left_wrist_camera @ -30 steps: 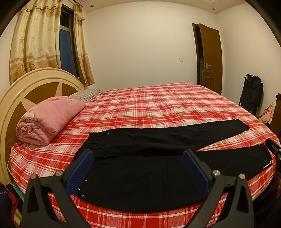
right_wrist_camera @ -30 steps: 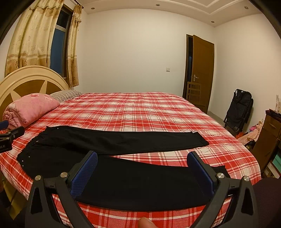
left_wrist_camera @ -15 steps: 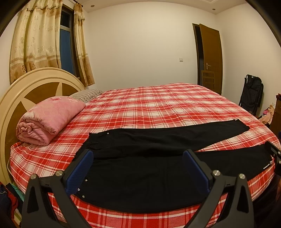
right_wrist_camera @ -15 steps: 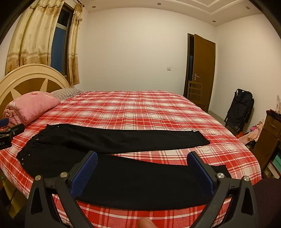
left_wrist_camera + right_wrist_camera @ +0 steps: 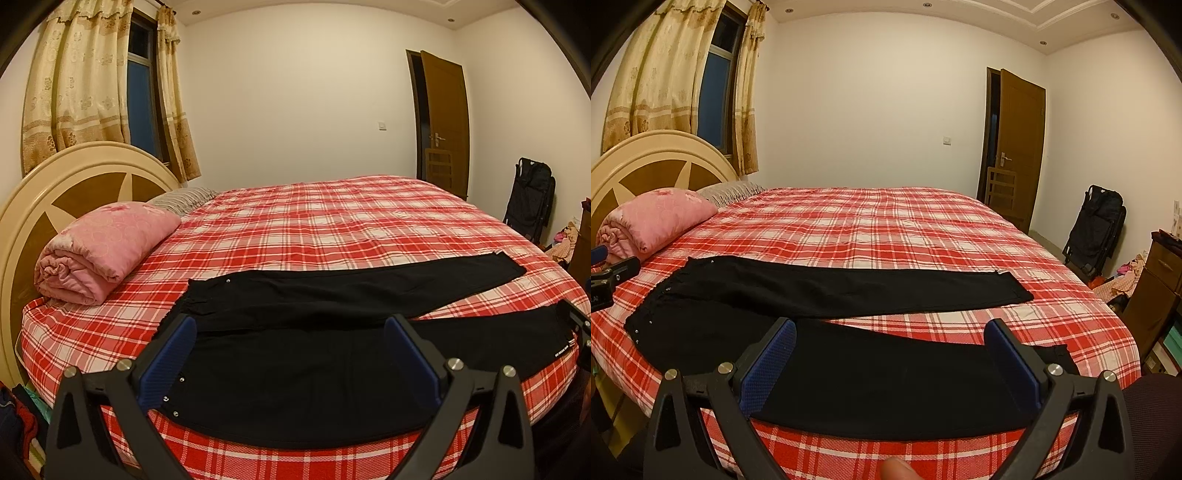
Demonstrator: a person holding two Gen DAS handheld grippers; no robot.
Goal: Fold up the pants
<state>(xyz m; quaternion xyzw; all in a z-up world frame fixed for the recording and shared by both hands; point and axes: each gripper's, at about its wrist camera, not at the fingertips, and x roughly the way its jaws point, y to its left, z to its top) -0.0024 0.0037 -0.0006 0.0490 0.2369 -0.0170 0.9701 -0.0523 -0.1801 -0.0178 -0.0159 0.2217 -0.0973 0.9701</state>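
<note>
Black pants (image 5: pixel 332 332) lie flat on the red plaid bed (image 5: pixel 314 221), waist at the left, both legs spread out to the right. They also show in the right wrist view (image 5: pixel 849 332). My left gripper (image 5: pixel 290 326) is open and empty, hovering above the waist and seat part at the bed's near edge. My right gripper (image 5: pixel 890 328) is open and empty, hovering above the near leg. The tip of the right gripper shows at the left wrist view's right edge (image 5: pixel 576 325); the left gripper shows at the right wrist view's left edge (image 5: pixel 609 277).
A rolled pink quilt (image 5: pixel 99 247) and a striped pillow (image 5: pixel 184 197) lie by the round headboard (image 5: pixel 55 192). A folded black stroller (image 5: pixel 1097 225), a brown door (image 5: pixel 1019 147) and a wooden dresser (image 5: pixel 1156 288) stand to the right. Clothes lie on the floor at left (image 5: pixel 18 424).
Both grippers have drifted slightly, the right view shifting a little; both stay open above the pants. The pants have not moved.
</note>
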